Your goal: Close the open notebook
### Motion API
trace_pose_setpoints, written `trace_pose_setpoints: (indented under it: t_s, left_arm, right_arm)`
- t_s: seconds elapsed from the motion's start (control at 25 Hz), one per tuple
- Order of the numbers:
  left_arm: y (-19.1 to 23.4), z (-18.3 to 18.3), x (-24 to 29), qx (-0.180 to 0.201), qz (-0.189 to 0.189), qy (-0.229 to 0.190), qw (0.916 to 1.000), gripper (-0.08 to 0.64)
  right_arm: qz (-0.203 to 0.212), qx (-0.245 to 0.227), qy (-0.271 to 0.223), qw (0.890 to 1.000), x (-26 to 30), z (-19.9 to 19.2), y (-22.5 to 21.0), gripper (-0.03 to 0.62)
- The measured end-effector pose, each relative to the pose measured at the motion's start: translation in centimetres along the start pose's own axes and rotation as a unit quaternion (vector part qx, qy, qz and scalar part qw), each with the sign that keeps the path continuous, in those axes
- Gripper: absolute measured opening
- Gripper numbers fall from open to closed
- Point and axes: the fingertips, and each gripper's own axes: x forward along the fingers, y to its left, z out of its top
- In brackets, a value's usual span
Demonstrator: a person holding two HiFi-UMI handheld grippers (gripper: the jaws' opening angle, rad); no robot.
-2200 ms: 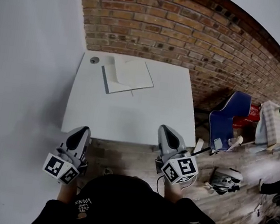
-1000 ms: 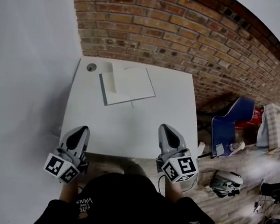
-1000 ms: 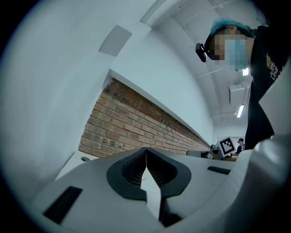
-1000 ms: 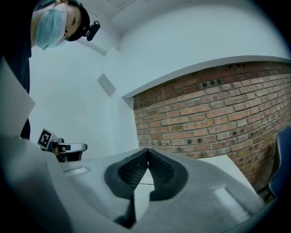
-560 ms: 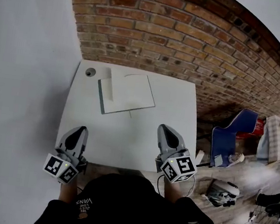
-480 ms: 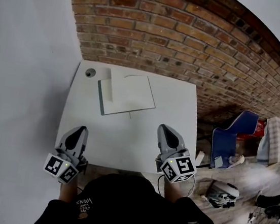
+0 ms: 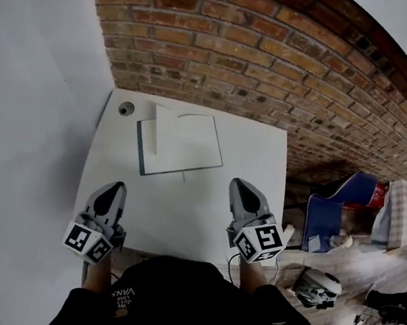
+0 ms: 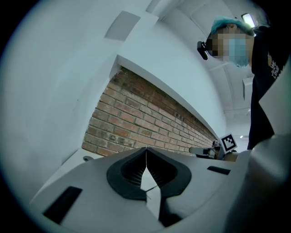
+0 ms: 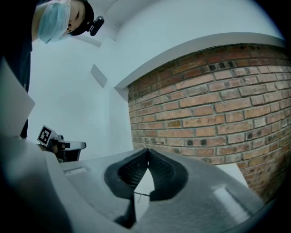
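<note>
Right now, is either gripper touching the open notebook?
No, in the head view the left gripper and right gripper hang at the table's near edge, apart from the notebook.

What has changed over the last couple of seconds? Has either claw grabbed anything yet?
The left claw and the right claw have both come forward over the near part of the table, toward the notebook. Nothing was taken hold of or let go. Unchanged: both claws are shut and empty, and the notebook lies open and untouched at the table's far left.
</note>
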Motion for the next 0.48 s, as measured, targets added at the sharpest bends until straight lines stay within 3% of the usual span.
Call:
trace_pose_setpoints:
  t_s: [0.48]
  left_arm:
    - [2.4,-2.2,3.2,0.01,0.04,0.026,0.9988,0.009]
  right_arm:
    - [0.014,-0.013,0.025,1.0,4.6,-1.6,-4.1,-0.002]
